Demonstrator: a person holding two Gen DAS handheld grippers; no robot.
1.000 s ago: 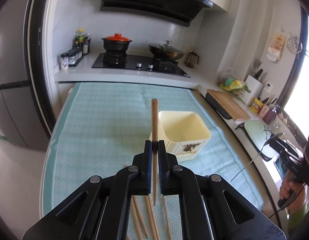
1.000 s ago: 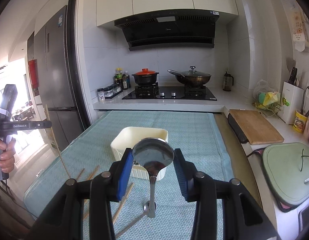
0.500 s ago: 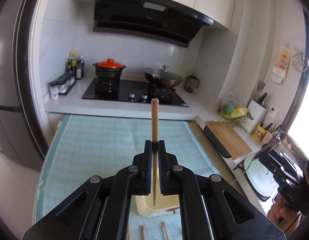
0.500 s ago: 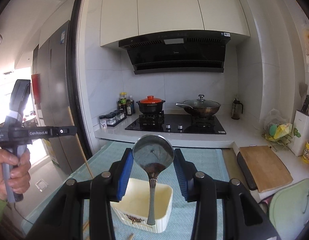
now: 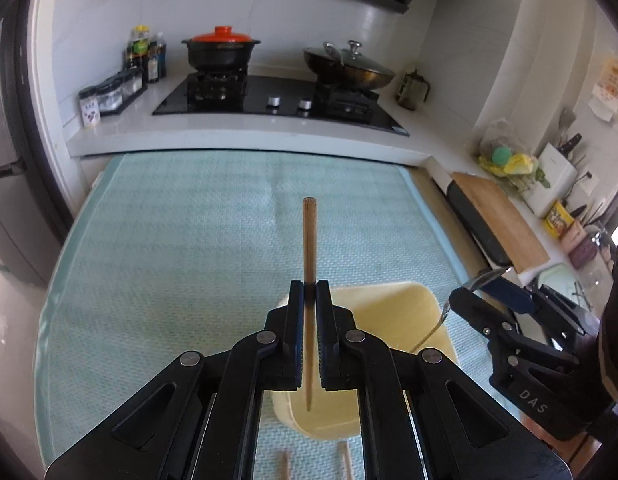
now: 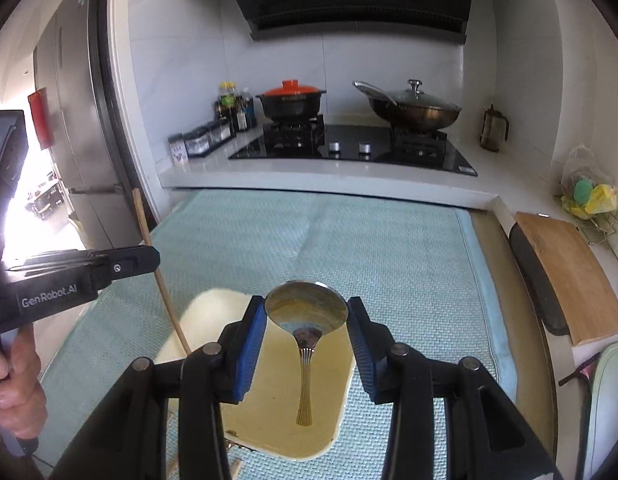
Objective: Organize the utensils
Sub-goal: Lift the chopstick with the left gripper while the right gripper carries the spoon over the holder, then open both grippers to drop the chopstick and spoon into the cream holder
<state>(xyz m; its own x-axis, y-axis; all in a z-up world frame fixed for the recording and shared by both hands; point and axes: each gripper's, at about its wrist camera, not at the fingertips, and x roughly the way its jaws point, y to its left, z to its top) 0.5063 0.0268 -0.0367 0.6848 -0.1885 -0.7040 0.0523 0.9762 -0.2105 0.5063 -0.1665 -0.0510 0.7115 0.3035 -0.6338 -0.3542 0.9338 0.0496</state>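
Right, the left gripper (image 5: 308, 292) is clamped tight on a wooden chopstick (image 5: 309, 236): jaws nearly together, stick upright between the pads, blunt end sticking up past the tips, thin end hanging below them over the cream plastic tub (image 5: 393, 312). In the right wrist view the same chopstick (image 6: 161, 276) runs slanted through the left gripper (image 6: 151, 259), lower tip down by the tub's left rim; can't tell if it touches. A hand (image 6: 17, 384) wraps the handle below it.

The right gripper (image 6: 306, 316) has jaws partway apart, blue pads pressed on either side of a metal spoon (image 6: 307, 312) at the bowl. Bowl faces the camera, handle hangs down inside the tub's (image 6: 269, 400) outline, its end apart from the tub's floor as far as I can see. From the left wrist view the right gripper (image 5: 471, 286) sits just right of the tub, spoon handle (image 5: 437, 326) dropping twd the tub's right rim.

Under both grippers: light green mat (image 5: 169, 240), w/ two more chopstick ends (image 5: 343, 460) lying on it, below the left gripper, near side of tub. Further out, right of the mat, a wooden board (image 6: 569, 276). Beyond the mat's far edge, counter w/ black hob (image 6: 349, 148), red-lidded pot (image 6: 291, 100), lidded wok (image 6: 413, 110).
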